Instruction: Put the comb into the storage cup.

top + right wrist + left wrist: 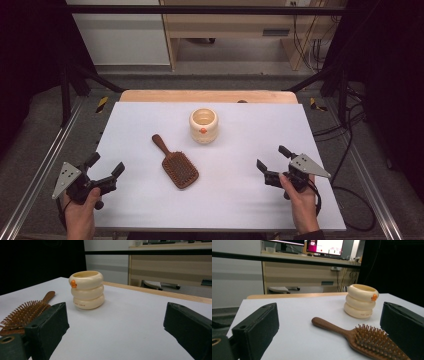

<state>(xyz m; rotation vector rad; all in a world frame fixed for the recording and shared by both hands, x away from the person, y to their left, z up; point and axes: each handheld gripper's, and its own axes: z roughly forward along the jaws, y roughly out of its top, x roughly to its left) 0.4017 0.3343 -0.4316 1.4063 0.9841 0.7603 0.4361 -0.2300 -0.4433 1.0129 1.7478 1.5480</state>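
A brown wooden hairbrush [175, 163] lies bristles up near the middle of the white table [250, 190], its handle pointing to the far left. Behind it stands a cream ribbed cup [203, 125] with a small orange mark. My left gripper [105, 168] rests open at the table's near left edge, held by a hand, with nothing between its jaws. The left gripper view has the hairbrush [364, 340] and the cup [360, 301] ahead of the left gripper [332, 330]. My right gripper [273, 156] is open and empty at the near right. The right gripper [115, 327] looks toward the cup [87, 290] and hairbrush [25, 312].
A wooden strip [207, 96] runs along the table's far edge. Metal rails [40, 170] flank both sides, with cables [350, 185] on the floor at the right. Wooden furniture [235, 30] stands beyond the table.
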